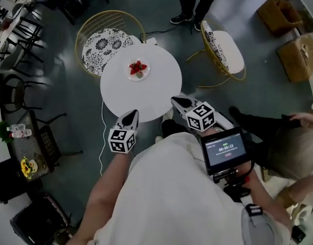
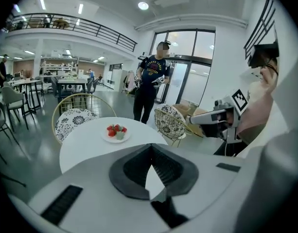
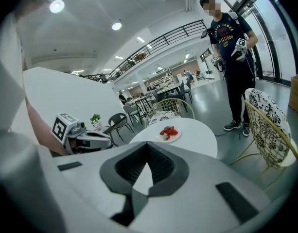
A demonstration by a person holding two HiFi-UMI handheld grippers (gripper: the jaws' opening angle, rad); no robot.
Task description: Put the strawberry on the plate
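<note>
Red strawberries (image 1: 138,67) already sit on the small white plate (image 1: 146,74), so the left gripper (image 1: 131,114) and right gripper (image 1: 174,100), both pinched shut on nothing, seemingly have no move left.

Open tabletop (image 1: 161,93) surrounds the plate (image 1: 146,74); chairs (image 1: 102,44) stand behind.

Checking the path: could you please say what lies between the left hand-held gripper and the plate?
Only bare white table, seen in the head view.

Round white table (image 1: 119,88), plate (image 1: 146,75) atop
</note>
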